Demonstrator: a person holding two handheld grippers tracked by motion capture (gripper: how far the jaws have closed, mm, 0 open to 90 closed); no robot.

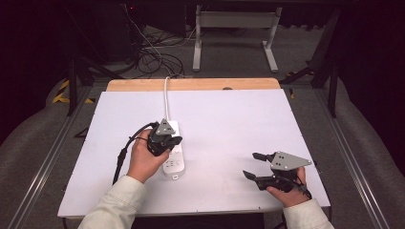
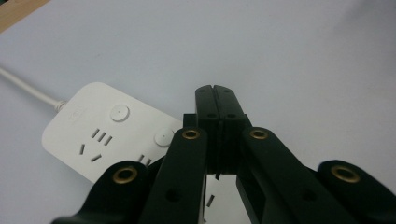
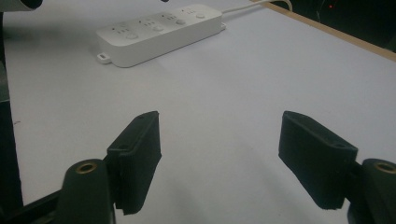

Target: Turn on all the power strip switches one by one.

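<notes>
White plastic power strip near the table's left edge may skid if your clamped-shut, empty left gripper prods a button off-centre, while your right gripper gapes wide, empty.

left gripper: fingers pressed together, tilted down | right gripper: fingers spread wide, level

The power strip lies on the table, left of centre, cord behind.

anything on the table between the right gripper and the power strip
No, just bare white table between the right gripper and the power strip, as the right gripper view shows.
</notes>
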